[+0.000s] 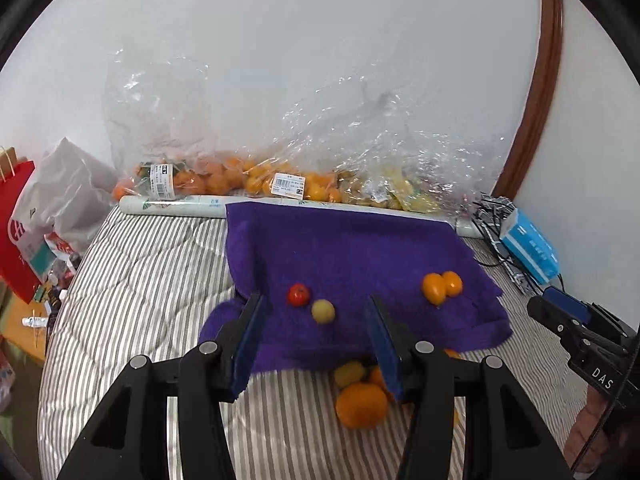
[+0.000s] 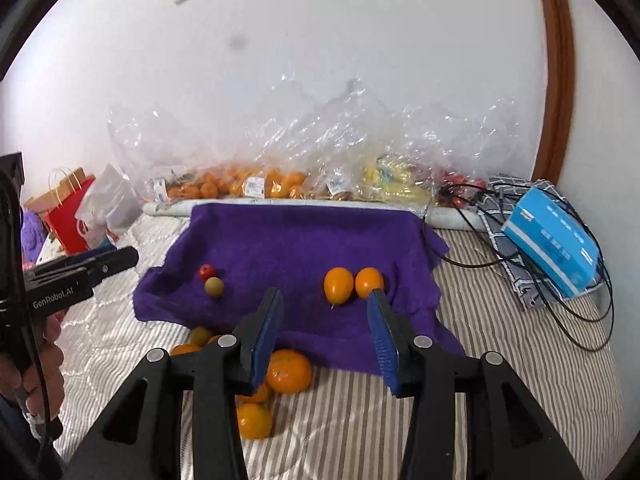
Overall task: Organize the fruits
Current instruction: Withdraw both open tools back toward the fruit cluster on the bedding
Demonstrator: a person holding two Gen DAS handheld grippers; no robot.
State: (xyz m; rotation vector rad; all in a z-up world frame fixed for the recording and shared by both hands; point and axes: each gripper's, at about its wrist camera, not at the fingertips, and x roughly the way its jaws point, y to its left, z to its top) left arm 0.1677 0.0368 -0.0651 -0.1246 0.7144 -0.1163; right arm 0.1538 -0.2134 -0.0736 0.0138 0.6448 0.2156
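On the striped quilted bed (image 1: 132, 280), left view: a fuzzy purple towel (image 1: 344, 248) carries a glossy red fruit (image 1: 298, 294) and a dull yellow-green one at its 4 o'clock; the left hand-held gripper (image 1: 316, 312) gapes empty. Right view: two smooth orange oval fruits (image 2: 352, 283) lie at 12 o'clock of the empty, parted right hand-held gripper (image 2: 326, 304).

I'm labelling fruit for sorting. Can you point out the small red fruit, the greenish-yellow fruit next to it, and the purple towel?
small red fruit (image 1: 298, 294), left wrist view, middle of its top.
greenish-yellow fruit (image 1: 323, 311), left wrist view, centre of its skin.
purple towel (image 2: 296, 236), right wrist view, bare middle of the cloth.
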